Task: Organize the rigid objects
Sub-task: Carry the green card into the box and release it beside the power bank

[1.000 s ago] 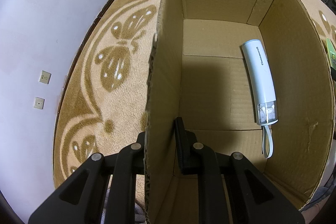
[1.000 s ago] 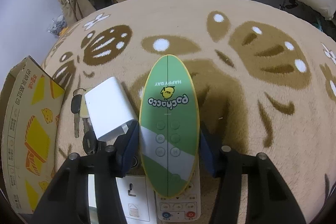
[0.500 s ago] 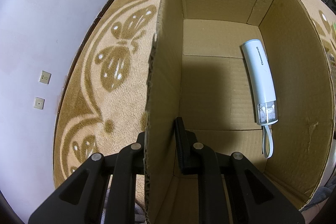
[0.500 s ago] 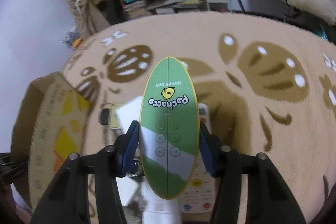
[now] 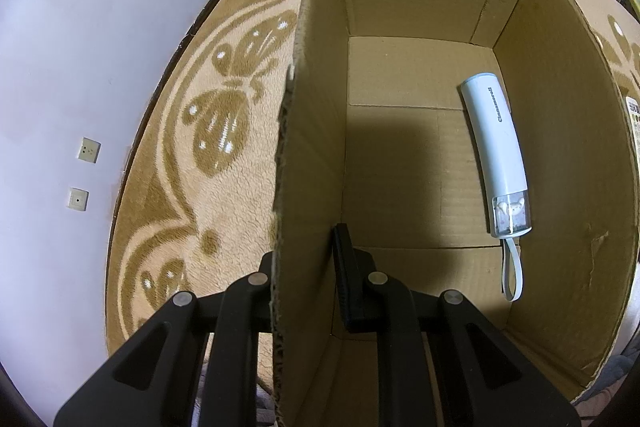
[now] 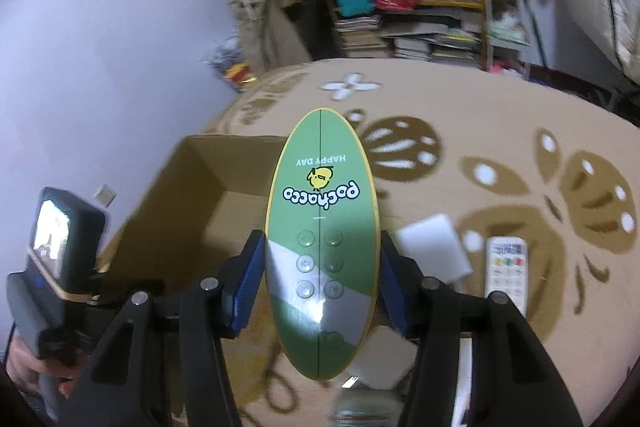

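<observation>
1. Fingers: the right gripper (image 6: 322, 291) has its blue pads (image 6: 246, 287) pressed against both long edges of the green oval remote (image 6: 322, 243), carried clear of the rug (image 6: 500, 131). The left gripper (image 5: 306, 279) is pinched on the near left wall of the cardboard box (image 5: 312, 155), one finger outside and one inside.
2. Step in hand (judgement): carrying the remote to the box; left side steadies the box. In the right wrist view the box opening sits behind and left of the remote, so the remote looks not yet over it.
3. Next move calls for: bringing the remote over the opening, lowering it below the rim, then releasing. Free floor lies left of the white device (image 5: 496, 155), which rests along the right inner wall.
4. The remote: flat, elongated oval, yellow rim, green face with a pale diagonal band, "HAPPY DAY" and a chick logo, faint round buttons. Looks rigid and smooth-edged; it could slip if the grip loosens.
5. Still out on the rug: a white block (image 6: 436, 247) and a white remote (image 6: 506, 267), just beside each other.
</observation>
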`<control>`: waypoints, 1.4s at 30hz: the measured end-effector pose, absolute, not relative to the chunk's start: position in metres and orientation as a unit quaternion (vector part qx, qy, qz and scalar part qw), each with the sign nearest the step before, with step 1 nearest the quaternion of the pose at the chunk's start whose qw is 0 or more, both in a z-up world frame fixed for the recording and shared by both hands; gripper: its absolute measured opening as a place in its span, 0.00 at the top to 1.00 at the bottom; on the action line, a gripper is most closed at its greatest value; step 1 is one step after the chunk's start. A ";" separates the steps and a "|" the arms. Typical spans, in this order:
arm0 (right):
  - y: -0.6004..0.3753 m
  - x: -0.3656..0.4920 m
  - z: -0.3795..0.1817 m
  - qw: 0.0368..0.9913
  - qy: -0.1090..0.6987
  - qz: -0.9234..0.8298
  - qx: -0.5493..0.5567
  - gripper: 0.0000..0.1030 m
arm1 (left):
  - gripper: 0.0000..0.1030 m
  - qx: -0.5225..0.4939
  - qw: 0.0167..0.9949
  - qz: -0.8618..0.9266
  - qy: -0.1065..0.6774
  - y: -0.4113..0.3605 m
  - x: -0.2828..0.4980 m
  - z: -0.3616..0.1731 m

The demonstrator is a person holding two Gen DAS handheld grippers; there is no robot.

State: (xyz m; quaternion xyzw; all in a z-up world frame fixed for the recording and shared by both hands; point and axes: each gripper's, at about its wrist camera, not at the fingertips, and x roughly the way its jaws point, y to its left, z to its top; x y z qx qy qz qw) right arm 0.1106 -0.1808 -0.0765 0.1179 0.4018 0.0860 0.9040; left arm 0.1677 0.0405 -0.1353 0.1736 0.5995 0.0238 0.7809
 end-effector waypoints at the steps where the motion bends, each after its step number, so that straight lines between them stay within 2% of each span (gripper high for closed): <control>1: -0.173 0.111 -0.075 0.905 0.400 0.095 0.113 0.44 | 0.85 0.174 0.781 0.024 0.599 0.040 0.168 -0.135; 10: -0.125 0.109 -0.081 0.897 0.407 0.154 0.073 0.44 | 0.85 0.172 0.781 0.024 0.600 0.041 0.169 -0.135; 32: -0.102 0.113 -0.086 0.896 0.404 0.178 0.043 0.44 | 0.85 0.167 0.781 0.023 0.602 0.042 0.171 -0.134; 37: -0.103 0.111 -0.083 0.897 0.404 0.175 0.046 0.35 | 0.85 0.165 0.781 0.023 0.602 0.043 0.170 -0.135; 40: -0.104 0.106 -0.080 0.901 0.396 0.170 0.040 0.22 | 0.86 0.161 0.781 0.022 0.603 0.044 0.170 -0.134; 42: -0.107 0.102 -0.078 0.906 0.390 0.163 0.036 0.21 | 0.86 0.162 0.781 0.022 0.603 0.044 0.170 -0.135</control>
